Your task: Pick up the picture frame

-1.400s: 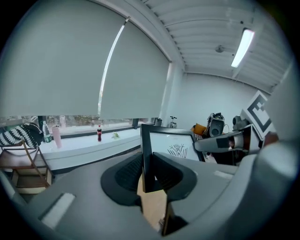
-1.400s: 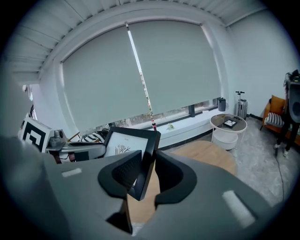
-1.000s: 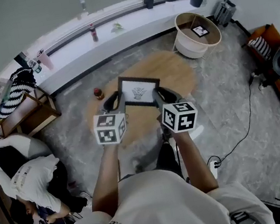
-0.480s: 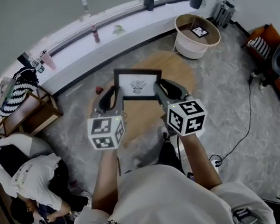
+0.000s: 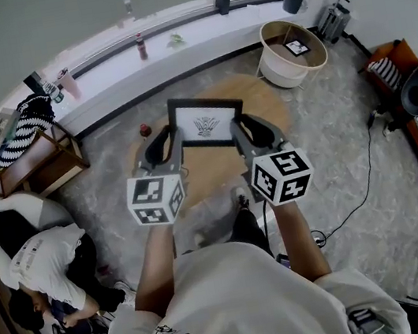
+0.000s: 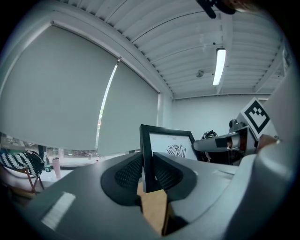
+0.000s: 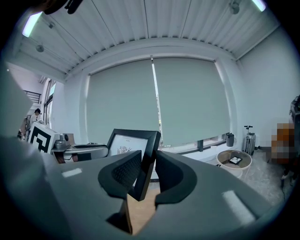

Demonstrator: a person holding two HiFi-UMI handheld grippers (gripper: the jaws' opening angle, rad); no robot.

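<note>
Picture frame (image 5: 206, 123) is up in the air in front of the person, held between the two grippers above the round wooden table (image 5: 267, 108), its printed face turned up towards the head camera. From where the frame sits against the window blind in both gripper views, I judge it to be clear of the tabletop.

The left gripper (image 5: 164, 148) has the frame's left side bar between its jaws. The ribbed pads (image 6: 129, 171) press on the front and back of the black moulding with nothing to spare. The right gripper (image 5: 249, 133) has the opposite side bar, clamped the same way, with the bar leaning a little across its jaws. Neither gripper holds anything else.

A small red bottle (image 5: 145, 130) stands on the table just beside the left gripper and apart from the frame. A white basket (image 5: 294, 47) sits well off to the right by the window ledge.

To my eye the grasp is made and the lift is the step in hand, so the pick-up looks nearly complete. What comes next calls for both hands to travel together at the same height and spacing. If one pulls away or twists, the thin bars could slide out of the pads or the frame could rack.
</note>
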